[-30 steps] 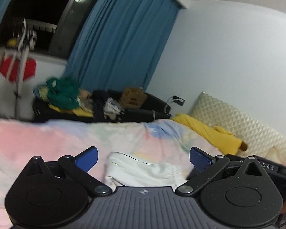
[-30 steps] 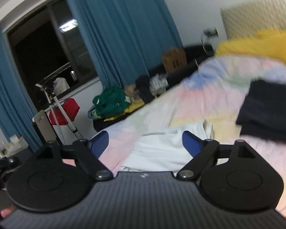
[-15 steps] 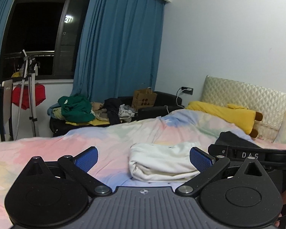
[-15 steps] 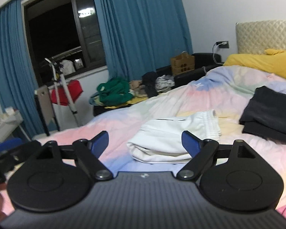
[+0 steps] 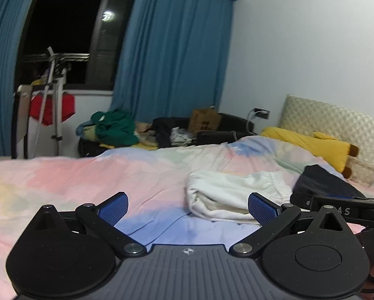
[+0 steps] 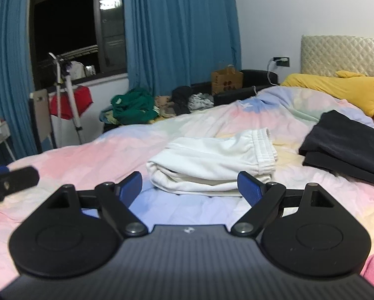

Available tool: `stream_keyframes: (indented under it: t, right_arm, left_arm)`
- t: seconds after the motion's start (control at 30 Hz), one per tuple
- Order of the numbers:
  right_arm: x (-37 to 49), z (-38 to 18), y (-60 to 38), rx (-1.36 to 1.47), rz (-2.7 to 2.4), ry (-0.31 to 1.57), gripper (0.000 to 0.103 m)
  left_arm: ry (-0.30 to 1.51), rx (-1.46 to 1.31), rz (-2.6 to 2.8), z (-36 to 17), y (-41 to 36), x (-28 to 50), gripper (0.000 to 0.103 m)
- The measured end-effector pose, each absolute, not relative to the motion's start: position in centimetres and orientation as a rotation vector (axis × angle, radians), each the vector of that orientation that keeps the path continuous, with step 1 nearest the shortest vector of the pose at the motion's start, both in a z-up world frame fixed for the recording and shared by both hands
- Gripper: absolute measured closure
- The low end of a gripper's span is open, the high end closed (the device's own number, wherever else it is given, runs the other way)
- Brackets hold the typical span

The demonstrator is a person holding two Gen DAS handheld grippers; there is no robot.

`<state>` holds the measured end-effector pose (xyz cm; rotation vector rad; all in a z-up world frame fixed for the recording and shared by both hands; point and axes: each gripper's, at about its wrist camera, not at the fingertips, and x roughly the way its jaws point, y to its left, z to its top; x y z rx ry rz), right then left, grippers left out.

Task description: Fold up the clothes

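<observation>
With the left gripper [image 5: 188, 206] and right gripper [image 6: 189, 185] both spread and empty, the folded white cotton garment [image 6: 211, 160] lay on the pastel bedspread [image 6: 92, 155] ahead, probably soft, light and floppy, best pinched at its ribbed elastic waistband [image 6: 264, 145].

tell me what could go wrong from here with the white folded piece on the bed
The white folded garment lies loose on the soft, wrinkled duvet, so a one-sided grab by the open right claw could pull its layers apart. The black folded garment lies close beside it, apart, and a careless slide might bump it. The left claw, also open and empty, hangs near the white piece's edge and could snag it.
</observation>
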<state>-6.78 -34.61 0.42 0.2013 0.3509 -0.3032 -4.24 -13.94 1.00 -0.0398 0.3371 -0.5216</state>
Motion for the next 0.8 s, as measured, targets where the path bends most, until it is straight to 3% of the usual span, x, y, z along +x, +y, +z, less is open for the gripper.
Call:
stream_keyframes:
  t: [0.8]
  right_arm:
    - [-6.2, -1.1, -34.5, 0.170, -0.325, 0.370, 0.018]
  left_arm:
    - [0.402, -0.049, -0.445, 1.0, -12.0, -2.8, 0.000]
